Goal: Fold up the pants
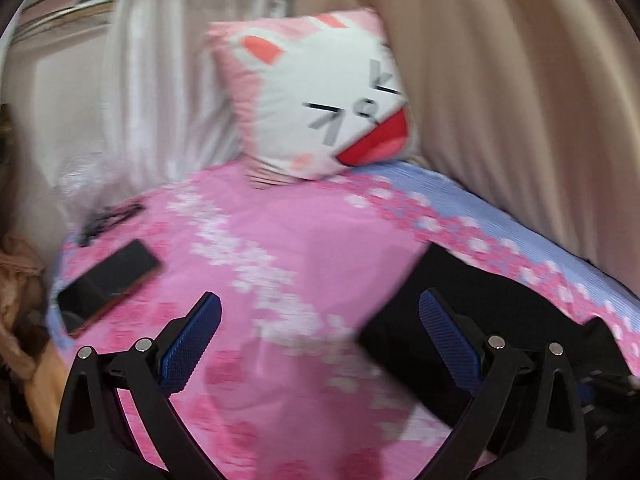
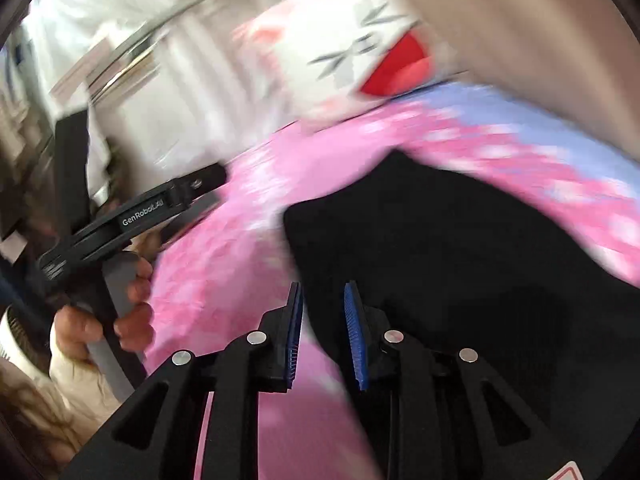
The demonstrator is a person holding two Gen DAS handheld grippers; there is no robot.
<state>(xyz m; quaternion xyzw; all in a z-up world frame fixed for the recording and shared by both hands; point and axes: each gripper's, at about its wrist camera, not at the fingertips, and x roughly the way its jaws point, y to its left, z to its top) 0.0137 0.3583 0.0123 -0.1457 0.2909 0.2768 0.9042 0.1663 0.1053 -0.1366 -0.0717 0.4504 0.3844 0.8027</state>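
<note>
Black pants [image 1: 472, 300] lie on a pink flowered bedspread [image 1: 280, 248], at the right in the left wrist view. In the right wrist view the pants [image 2: 460, 260] fill the centre and right. My left gripper [image 1: 320, 308] is wide open and empty above the bedspread, its right finger over the pants' left edge. It also shows in the right wrist view [image 2: 192, 196], held in a hand. My right gripper [image 2: 322, 296] is partly open with a narrow gap, empty, just above the pants' left edge. Both views are blurred.
A pink and white cartoon pillow [image 1: 320, 92] leans at the head of the bed against beige curtains [image 1: 520, 100]. A black phone [image 1: 106, 284] and a dark cable [image 1: 108, 216] lie on the bedspread at the left.
</note>
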